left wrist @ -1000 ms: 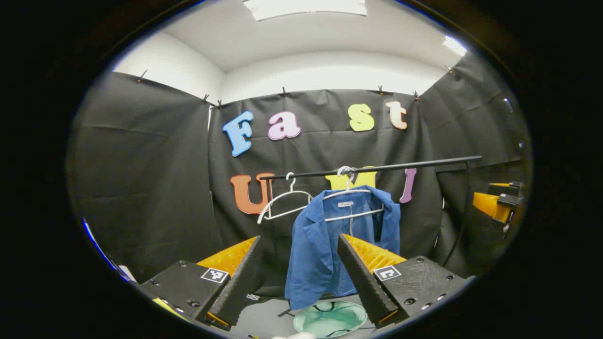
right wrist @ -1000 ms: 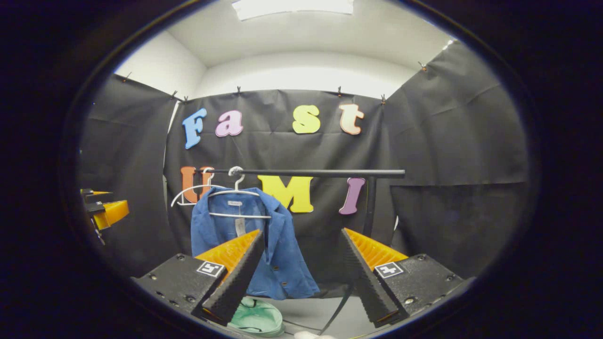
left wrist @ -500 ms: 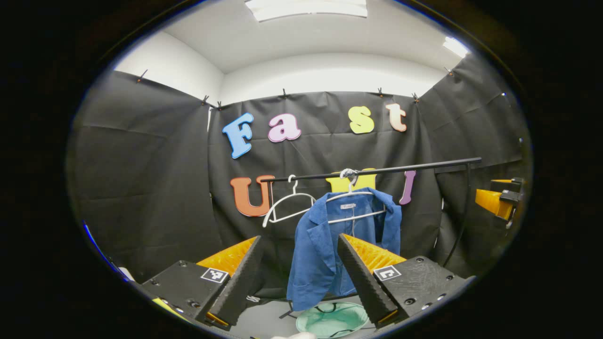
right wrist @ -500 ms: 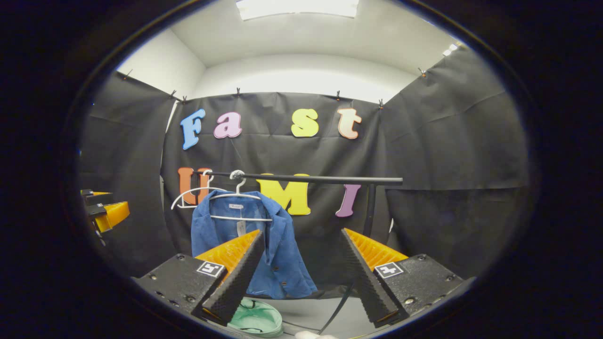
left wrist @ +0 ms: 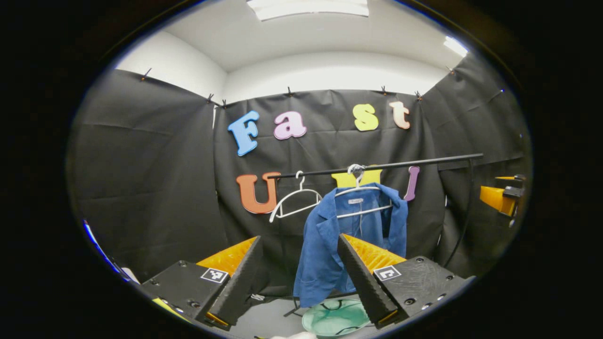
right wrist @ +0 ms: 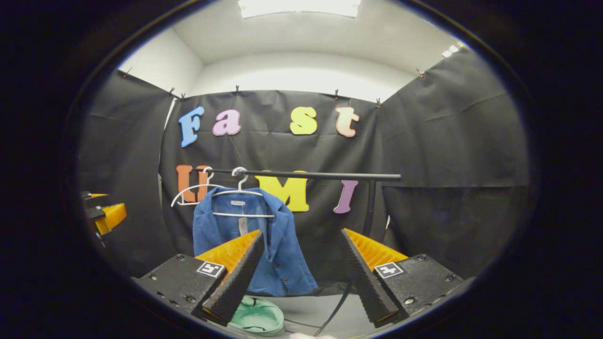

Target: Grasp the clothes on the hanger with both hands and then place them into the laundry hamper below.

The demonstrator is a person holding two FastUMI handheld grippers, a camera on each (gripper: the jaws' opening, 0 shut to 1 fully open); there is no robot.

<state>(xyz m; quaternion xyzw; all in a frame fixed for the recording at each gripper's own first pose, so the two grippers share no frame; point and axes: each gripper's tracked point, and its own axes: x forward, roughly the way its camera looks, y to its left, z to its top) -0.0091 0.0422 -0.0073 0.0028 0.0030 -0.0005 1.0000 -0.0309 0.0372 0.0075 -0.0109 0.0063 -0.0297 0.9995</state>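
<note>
A blue jacket [left wrist: 325, 249] hangs on a white hanger [left wrist: 362, 193] from a black rail [left wrist: 400, 165], some way ahead of both grippers. Under it on the floor sits the round green laundry hamper [left wrist: 332, 318]. My left gripper [left wrist: 297, 240] is open and holds nothing; its right finger overlaps the jacket's lower part in the left gripper view. In the right gripper view the jacket [right wrist: 282, 254] hangs left of centre above the hamper [right wrist: 259, 315]. The right gripper [right wrist: 302, 233] is open with nothing between its fingers.
An empty white hanger [left wrist: 294, 202] hangs on the rail left of the jacket. The rack's upright post [right wrist: 370, 207] stands at the rail's right end. The other gripper shows at the edge of each view, the right one [left wrist: 499, 197] and the left one [right wrist: 106, 216].
The jacket has drifted slightly rightward in the left gripper view as that gripper shifted. The right gripper view is nearly the same. Both grippers stay open.
</note>
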